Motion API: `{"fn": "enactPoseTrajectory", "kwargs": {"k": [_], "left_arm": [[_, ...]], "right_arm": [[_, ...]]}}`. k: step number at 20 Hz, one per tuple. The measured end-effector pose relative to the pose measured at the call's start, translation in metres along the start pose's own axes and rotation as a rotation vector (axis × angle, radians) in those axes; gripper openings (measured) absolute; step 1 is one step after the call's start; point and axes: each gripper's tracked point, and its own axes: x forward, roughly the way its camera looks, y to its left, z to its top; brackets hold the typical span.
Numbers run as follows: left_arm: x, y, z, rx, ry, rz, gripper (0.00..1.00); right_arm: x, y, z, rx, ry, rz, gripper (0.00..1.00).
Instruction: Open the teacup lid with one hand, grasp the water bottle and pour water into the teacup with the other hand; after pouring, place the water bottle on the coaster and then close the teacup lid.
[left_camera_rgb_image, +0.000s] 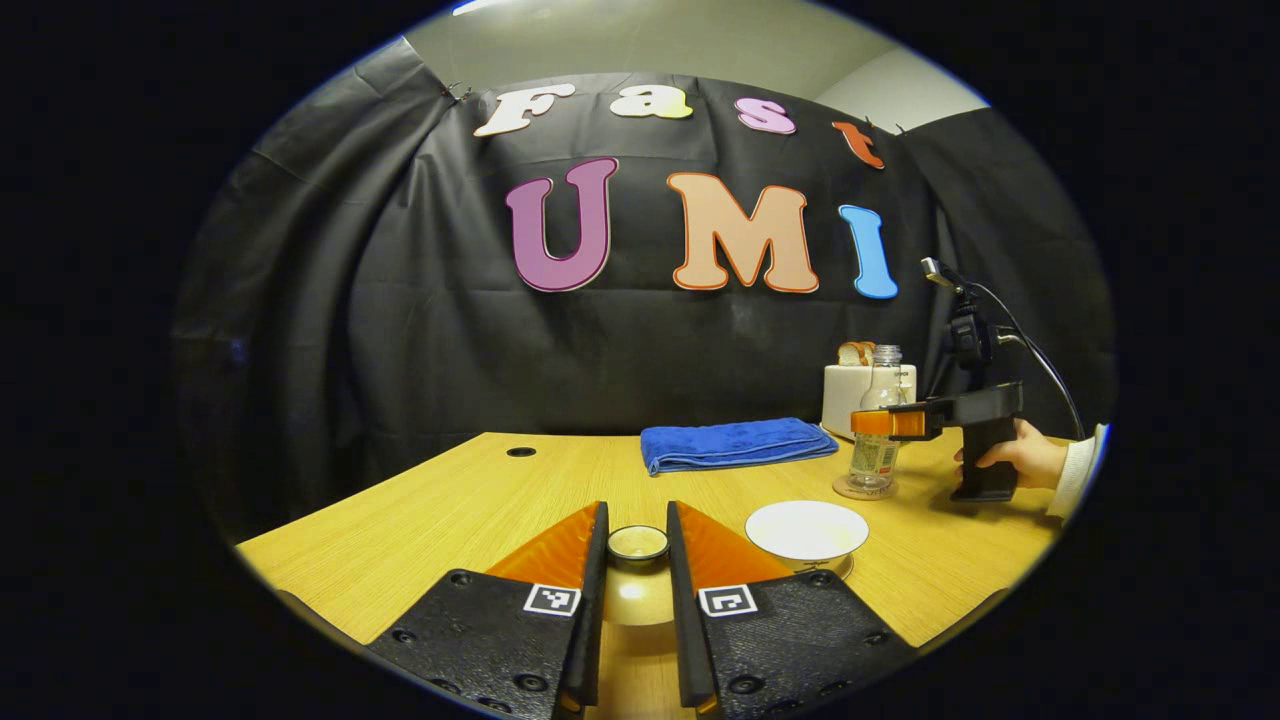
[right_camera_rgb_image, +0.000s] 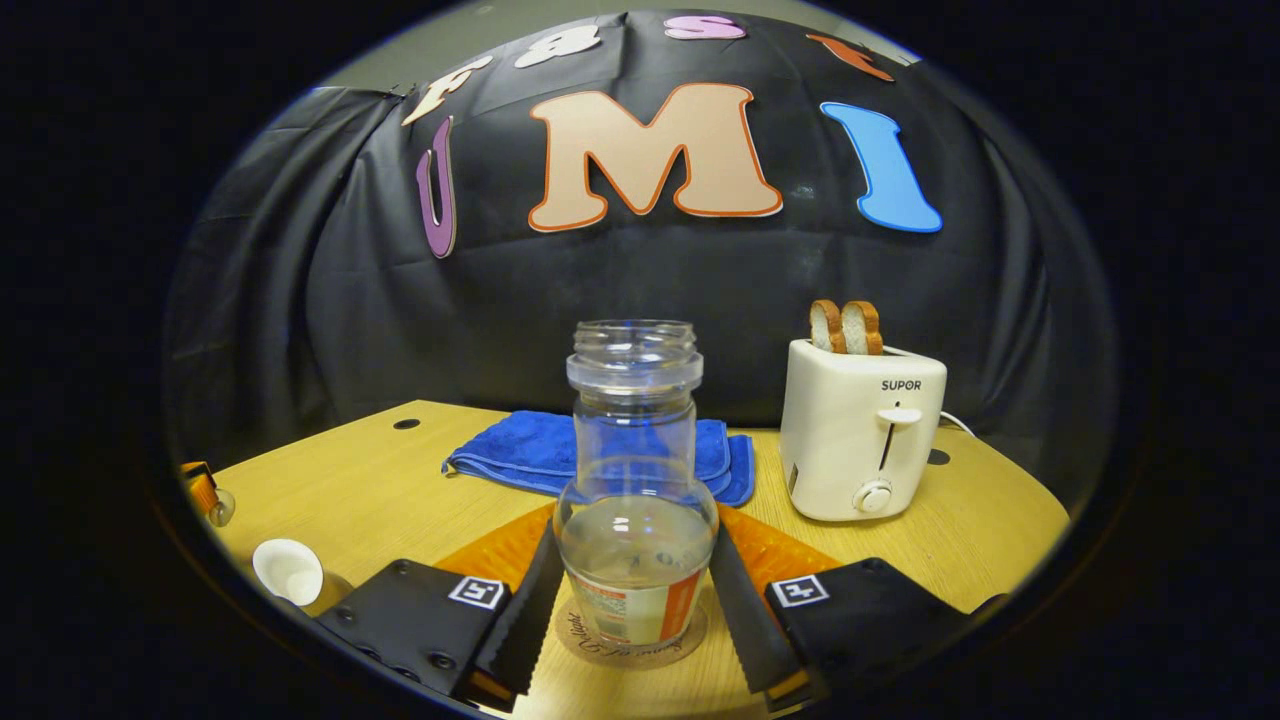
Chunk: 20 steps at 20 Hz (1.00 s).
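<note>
In the left gripper view my left gripper (left_camera_rgb_image: 637, 518) is shut on the knob of the teacup lid (left_camera_rgb_image: 632, 598), held off the cup. The open white teacup (left_camera_rgb_image: 808, 530) stands just to the right of it on the table. Farther right, the clear, uncapped water bottle (left_camera_rgb_image: 876, 455) stands on a round coaster (left_camera_rgb_image: 858, 490), with the right gripper (left_camera_rgb_image: 882, 423) clamped on it and a hand (left_camera_rgb_image: 1020, 455) holding that gripper. In the right gripper view the bottle (right_camera_rgb_image: 632, 420), part full of water, stands upright on the coaster (right_camera_rgb_image: 632, 648) between my right gripper's (right_camera_rgb_image: 635, 515) fingers, which press on its sides.
A folded blue towel (left_camera_rgb_image: 735, 443) lies at the back of the wooden table (left_camera_rgb_image: 450, 500). A white toaster (right_camera_rgb_image: 860, 440) with two bread slices stands to the right of the bottle. The teacup (right_camera_rgb_image: 288, 572) shows at the far left of the right gripper view.
</note>
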Motion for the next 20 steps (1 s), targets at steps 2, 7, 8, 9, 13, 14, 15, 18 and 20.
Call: {"fn": "enactPoseTrajectory", "kwargs": {"k": [2,7,8,9,13,14,15,18,20], "left_arm": [[0.0,0.0,0.0,0.0,0.0,0.0,0.28],[0.0,0.0,0.0,0.0,0.001,0.0,0.28],[0.0,0.0,-0.001,0.0,0.001,0.0,0.28],[0.0,0.0,0.0,0.0,0.002,0.0,0.28],[0.0,0.0,0.0,-0.001,0.002,0.0,0.28],[0.0,0.0,-0.001,0.0,0.002,0.0,0.28],[0.0,0.0,0.0,0.0,0.002,0.0,0.28],[0.0,0.0,-0.001,0.0,0.003,0.003,0.28],[0.001,-0.001,-0.001,0.0,0.003,0.003,0.28]], "right_arm": [[-0.001,0.001,-0.001,0.003,0.007,0.003,0.82],[-0.01,0.003,0.002,-0.01,-0.017,0.002,0.89],[-0.013,0.004,0.002,0.0,-0.015,0.008,0.87],[-0.017,0.004,0.0,0.003,-0.016,0.012,0.9],[-0.033,-0.009,-0.011,-0.023,-0.012,0.001,0.9],[-0.037,-0.011,-0.013,-0.012,-0.011,0.005,0.91],[-0.041,-0.012,-0.015,-0.004,-0.013,0.009,0.94],[-0.055,-0.014,-0.017,-0.003,-0.029,0.02,0.91],[-0.062,-0.016,-0.023,-0.015,-0.045,0.019,0.88]]}}
